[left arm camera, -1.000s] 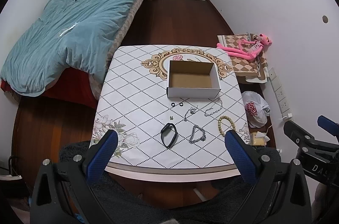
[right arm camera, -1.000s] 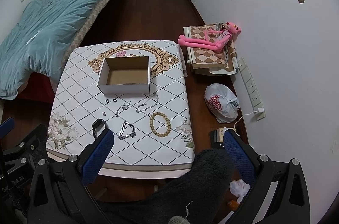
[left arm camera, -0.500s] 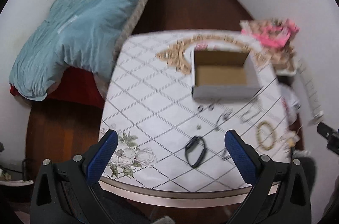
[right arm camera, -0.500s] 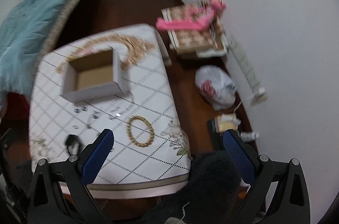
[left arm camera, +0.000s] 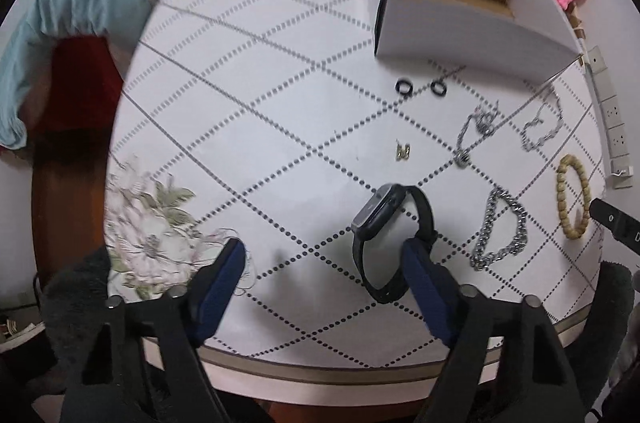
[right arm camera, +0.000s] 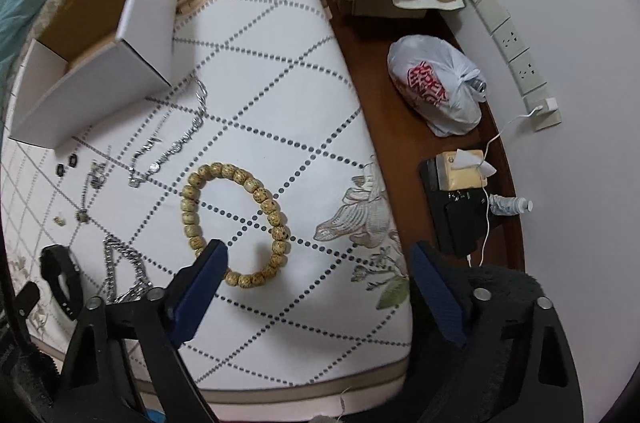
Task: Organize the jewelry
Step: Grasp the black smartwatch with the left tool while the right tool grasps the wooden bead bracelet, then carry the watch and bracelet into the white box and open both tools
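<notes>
- The bench [left arm camera: 248,111], under a white cloth with a dotted diamond pattern, carries everything. The open cardboard box [left arm camera: 460,19] sits at its far side and looks empty; it is presumably where the pieces go, so each carry should finish above its open top.
- The left tool [left arm camera: 320,255] points down over the near edge. Its jaws have just been closing but stand fairly wide, with nothing pinched. The black smartwatch [left arm camera: 390,243] lies just beside its right pad, which overlaps the strap in this view; whether it touches, I cannot tell. Shift the tool so the strap loop sits between both pads, then close on the strap, not the face.
- The right tool [right arm camera: 316,263] also points down, its jaws wide though they too have just been narrowing, and empty. The wooden bead bracelet [right arm camera: 234,219] lies flat with its near arc beside the left pad. Straddle one side of the ring and pinch across the beads; round beads may roll out of a shallow grip.
- The chunky silver chain [left arm camera: 500,229], two finer necklaces [left arm camera: 540,125], two dark rings [left arm camera: 420,87] and a tiny gold piece [left arm camera: 403,151] lie between watch and box, apart from one another. Lift straight up to avoid dragging them.
</notes>
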`<state>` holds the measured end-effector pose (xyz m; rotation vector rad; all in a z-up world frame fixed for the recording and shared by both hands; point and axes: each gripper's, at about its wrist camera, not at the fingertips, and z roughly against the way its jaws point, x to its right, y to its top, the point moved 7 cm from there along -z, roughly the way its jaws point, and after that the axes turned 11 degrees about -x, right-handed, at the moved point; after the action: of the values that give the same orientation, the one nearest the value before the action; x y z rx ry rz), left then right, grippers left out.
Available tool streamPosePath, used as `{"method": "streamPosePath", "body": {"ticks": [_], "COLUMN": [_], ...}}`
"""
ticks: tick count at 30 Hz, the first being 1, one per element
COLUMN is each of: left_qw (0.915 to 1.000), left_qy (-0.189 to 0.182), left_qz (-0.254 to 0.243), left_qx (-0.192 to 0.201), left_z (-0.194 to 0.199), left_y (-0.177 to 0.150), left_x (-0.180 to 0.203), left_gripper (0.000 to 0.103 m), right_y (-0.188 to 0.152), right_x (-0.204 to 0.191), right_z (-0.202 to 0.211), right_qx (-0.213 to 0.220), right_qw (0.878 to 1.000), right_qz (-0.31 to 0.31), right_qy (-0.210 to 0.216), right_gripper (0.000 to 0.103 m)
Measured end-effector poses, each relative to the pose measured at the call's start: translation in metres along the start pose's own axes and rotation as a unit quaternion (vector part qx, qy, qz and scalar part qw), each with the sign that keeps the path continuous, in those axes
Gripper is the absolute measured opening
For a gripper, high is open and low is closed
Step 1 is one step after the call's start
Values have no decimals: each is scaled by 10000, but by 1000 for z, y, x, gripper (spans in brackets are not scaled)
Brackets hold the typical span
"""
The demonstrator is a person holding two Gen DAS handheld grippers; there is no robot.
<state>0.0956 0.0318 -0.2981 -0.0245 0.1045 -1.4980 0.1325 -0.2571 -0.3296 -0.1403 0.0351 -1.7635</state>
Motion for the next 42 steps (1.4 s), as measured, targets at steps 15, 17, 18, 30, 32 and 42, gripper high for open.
{"method": "streamPosePath", "body": {"ticks": [15, 17, 18, 30, 32, 42], "left_qw": [9991, 9987, 9986, 9954, 9942, 9836], "left_qy": [-355, -435, -476, -797, -836, -1140], "left_qz": [-237, -258, -243, -223, -246, -368], "left_qx": [-50, -27, -16, 485, 633, 1346], "left_z": [-30, -29, -30, 17, 30, 117], "left_y": [-4, 0, 1, -9, -13, 57], "left_x": [14, 15, 15, -3, -8, 19], "left_gripper": [17, 7, 6, 5, 5, 5], "right_y": [0, -1, -2, -13, -13, 14], "right_x": [-26, -27, -29, -35, -39, -71], "right_z": [-13, -11, -9, 30, 43, 146], "right_qx": [0, 84, 124, 374, 500, 1237], "right_qw": [9991, 9990, 9989, 9944, 9925, 9752], "right_qz": [379, 391, 402, 323, 424, 1055], "right_qy": [202, 198, 190, 936, 1035, 1504], "right_gripper": [40, 27, 10, 9, 9, 9]}}
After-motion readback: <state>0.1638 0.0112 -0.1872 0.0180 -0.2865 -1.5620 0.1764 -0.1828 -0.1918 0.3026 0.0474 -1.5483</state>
